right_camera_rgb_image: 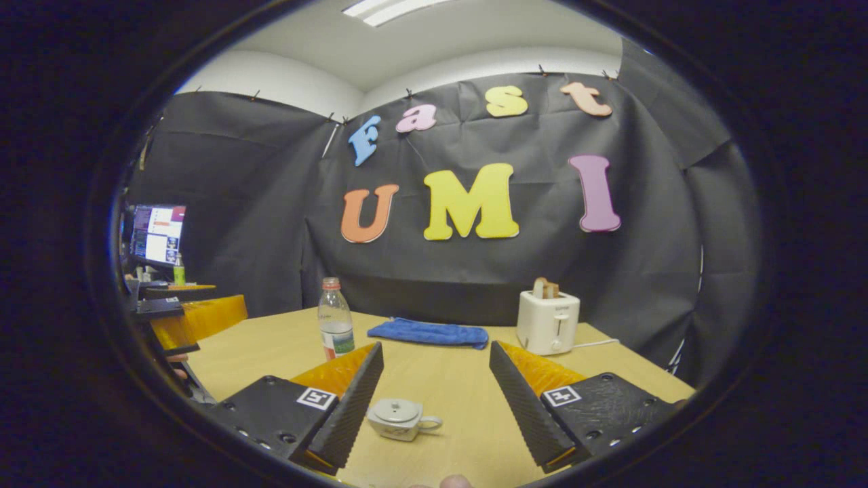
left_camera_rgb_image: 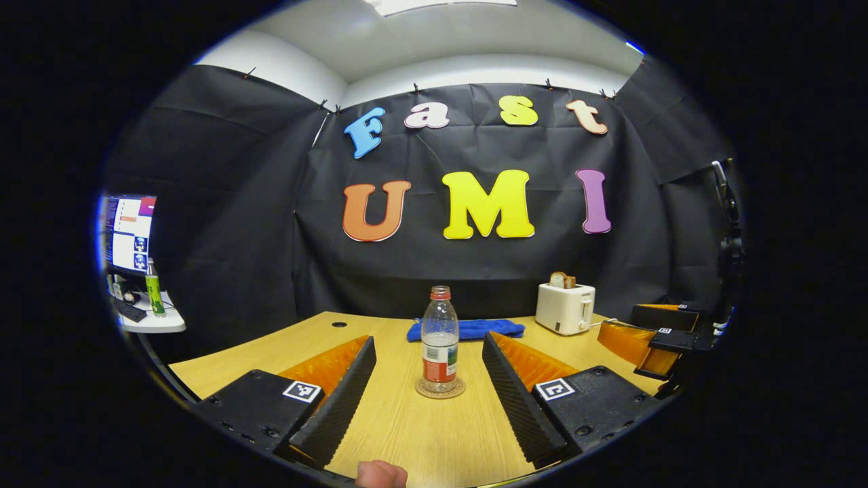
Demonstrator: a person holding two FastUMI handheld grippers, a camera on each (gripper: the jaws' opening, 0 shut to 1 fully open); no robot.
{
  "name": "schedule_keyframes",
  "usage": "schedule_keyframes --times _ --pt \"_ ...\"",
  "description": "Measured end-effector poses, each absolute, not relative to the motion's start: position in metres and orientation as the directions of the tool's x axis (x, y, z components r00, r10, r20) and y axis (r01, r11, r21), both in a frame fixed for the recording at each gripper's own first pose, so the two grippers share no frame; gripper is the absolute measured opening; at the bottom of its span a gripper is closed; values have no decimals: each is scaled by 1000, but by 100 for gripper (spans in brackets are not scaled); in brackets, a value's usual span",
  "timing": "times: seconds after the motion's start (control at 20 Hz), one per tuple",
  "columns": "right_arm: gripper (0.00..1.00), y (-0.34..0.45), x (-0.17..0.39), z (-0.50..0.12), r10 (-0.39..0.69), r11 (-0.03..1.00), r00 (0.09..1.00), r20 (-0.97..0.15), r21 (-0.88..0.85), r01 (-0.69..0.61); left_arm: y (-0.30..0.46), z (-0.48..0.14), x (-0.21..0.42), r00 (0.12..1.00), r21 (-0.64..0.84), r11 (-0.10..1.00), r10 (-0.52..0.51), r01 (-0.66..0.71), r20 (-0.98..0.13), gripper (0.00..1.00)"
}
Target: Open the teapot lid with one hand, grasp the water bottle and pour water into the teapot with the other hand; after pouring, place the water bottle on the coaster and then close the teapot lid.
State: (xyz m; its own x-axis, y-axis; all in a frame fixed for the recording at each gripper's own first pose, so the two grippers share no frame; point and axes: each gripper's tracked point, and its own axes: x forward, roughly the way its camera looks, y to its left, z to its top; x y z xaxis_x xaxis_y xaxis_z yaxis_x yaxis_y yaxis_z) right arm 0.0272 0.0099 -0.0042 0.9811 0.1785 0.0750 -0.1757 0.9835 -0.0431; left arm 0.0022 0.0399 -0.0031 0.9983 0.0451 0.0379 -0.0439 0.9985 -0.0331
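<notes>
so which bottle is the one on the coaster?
The clear water bottle with the red cap, mid-table on the round coaster. The green bottle stands on the side desk by the monitor.

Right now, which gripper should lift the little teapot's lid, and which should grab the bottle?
Probably right for the lid: the teapot, lid on, sits between the right gripper's open fingers. The left gripper, also open, faces the water bottle on its coaster, so it suits the bottle.

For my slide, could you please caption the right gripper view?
Open right gripper hovers over the lidded teapot; water bottle stands behind.
</notes>
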Motion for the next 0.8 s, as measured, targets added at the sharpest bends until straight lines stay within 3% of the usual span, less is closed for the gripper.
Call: schedule_keyframes --times 0.1,0.35,0.8 --pt "98 5 4 8 122 991 987 103 -74 -115 36 -3 -3 998 -33 999 42 -40 44 99" --pt "95 15 -33 24 53 997 987 155 -57 -44 39 2 -18 998 0 999 34 -34 53 99" --pt "94 21 -41 17 14 1000 994 109 -9 -13 49 24 -30 992 43 997 53 -58 116 99"
